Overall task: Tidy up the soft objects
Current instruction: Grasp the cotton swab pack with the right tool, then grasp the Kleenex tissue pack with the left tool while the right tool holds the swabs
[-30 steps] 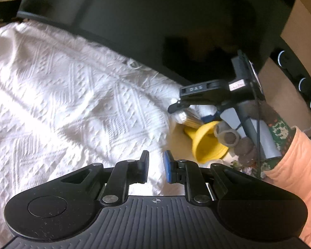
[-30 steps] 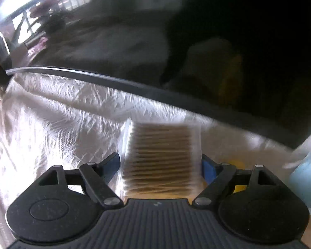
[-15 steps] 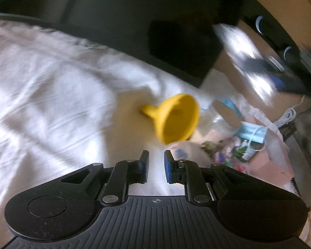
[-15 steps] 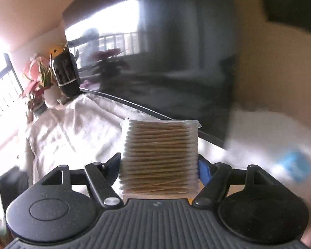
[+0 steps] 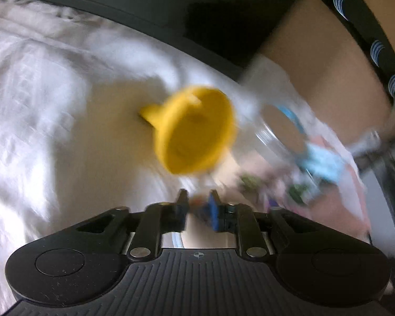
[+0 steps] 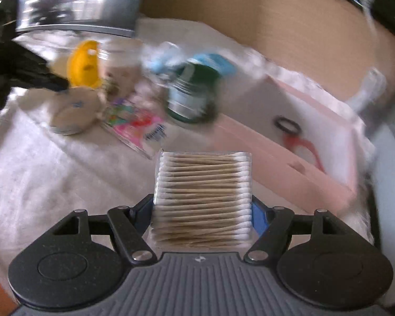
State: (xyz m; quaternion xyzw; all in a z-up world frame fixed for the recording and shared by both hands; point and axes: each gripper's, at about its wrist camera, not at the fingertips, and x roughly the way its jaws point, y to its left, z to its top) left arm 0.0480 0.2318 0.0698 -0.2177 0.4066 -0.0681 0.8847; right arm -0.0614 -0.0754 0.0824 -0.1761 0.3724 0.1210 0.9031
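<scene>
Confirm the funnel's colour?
Yellow. The funnel shows best in the left wrist view, lying on the white cloth.

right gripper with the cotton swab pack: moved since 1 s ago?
Yes. The right gripper, shut on the cotton swab pack, swung from the dark screen edge toward the pink box.

Bright yellow plastic funnel (image 5: 194,134), white woven cloth (image 5: 39,105) with raised diamond pattern, tan-stemmed white-tipped cotton swab pack (image 6: 202,197), pale pink shallow box (image 6: 289,158), multicoloured printed packet (image 6: 137,123), blue-padded black fingers (image 5: 214,212)
</scene>
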